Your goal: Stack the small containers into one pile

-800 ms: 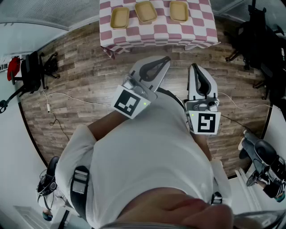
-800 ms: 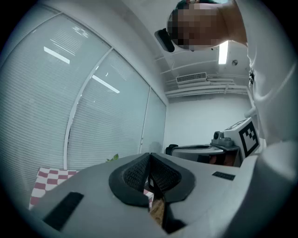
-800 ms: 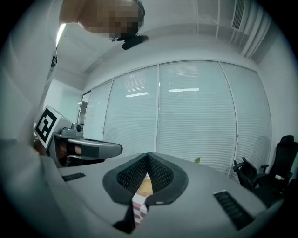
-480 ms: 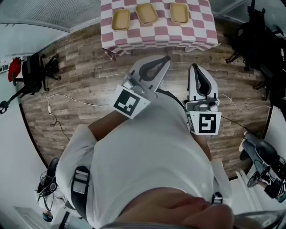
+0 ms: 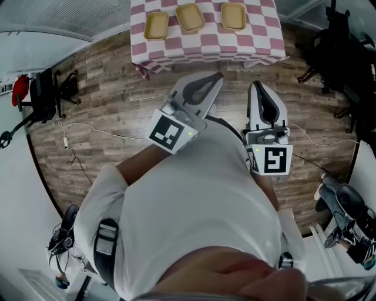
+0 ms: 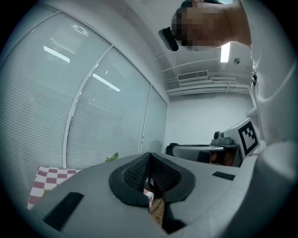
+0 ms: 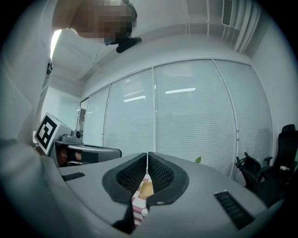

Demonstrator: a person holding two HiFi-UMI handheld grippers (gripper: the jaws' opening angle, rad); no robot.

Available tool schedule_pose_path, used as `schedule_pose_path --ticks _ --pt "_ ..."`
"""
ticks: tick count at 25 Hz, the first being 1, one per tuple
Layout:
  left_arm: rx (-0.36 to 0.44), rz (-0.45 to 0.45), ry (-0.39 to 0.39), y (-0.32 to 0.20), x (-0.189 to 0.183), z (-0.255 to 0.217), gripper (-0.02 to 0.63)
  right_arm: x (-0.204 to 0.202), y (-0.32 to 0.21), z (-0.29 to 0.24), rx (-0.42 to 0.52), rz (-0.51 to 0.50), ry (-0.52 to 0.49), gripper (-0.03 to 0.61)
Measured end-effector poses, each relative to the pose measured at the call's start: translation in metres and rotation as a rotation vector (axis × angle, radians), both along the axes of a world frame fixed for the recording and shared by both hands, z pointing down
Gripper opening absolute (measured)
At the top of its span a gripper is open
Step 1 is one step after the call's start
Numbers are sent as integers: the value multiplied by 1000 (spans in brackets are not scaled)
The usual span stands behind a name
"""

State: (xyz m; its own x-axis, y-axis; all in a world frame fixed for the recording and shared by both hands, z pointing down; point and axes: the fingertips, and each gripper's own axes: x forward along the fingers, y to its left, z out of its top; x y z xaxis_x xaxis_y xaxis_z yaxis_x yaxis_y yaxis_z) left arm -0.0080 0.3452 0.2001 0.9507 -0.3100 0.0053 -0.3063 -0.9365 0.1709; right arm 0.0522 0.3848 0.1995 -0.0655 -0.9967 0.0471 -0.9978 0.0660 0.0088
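Note:
Three small tan containers lie in a row on a table with a pink-and-white checked cloth (image 5: 205, 44) at the top of the head view: the left container (image 5: 157, 25), the middle container (image 5: 190, 17) and the right container (image 5: 233, 16). They lie apart from each other. My left gripper (image 5: 218, 77) and right gripper (image 5: 257, 87) are held level over the wooden floor, short of the table. Both are shut with nothing between the jaws. In the right gripper view a tan container (image 7: 145, 188) shows through the gap below the right gripper's (image 7: 147, 162) tips. The left gripper's (image 6: 149, 160) pads meet.
Wooden floor (image 5: 106, 111) lies between me and the table. A stand with a red item (image 5: 20, 88) is at the left, black office chairs (image 5: 346, 64) at the right. A white cable (image 5: 88, 126) runs over the floor. Glass walls with blinds (image 7: 186, 121) stand behind the table.
The table and containers sit a touch higher and further left in the head view. Both grippers hold their pose.

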Motion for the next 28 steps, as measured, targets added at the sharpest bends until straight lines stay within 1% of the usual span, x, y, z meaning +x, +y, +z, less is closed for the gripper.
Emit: schedule_pose_path --ticks 8,15,20,28 --pt "-31 -7 -17 1 16 11 35 15 -4 9 -16 -13 -17 32" --pt "-46 -20 -16 -29 27 19 35 27 -32 16 -27 -18 -22 32" --pt "-54 -26 -4 -71 35 22 35 34 -74 19 -41 -23 -7 32" --pt "-51 -26 12 -164 48 18 35 45 -167 13 -49 -29 30 32"
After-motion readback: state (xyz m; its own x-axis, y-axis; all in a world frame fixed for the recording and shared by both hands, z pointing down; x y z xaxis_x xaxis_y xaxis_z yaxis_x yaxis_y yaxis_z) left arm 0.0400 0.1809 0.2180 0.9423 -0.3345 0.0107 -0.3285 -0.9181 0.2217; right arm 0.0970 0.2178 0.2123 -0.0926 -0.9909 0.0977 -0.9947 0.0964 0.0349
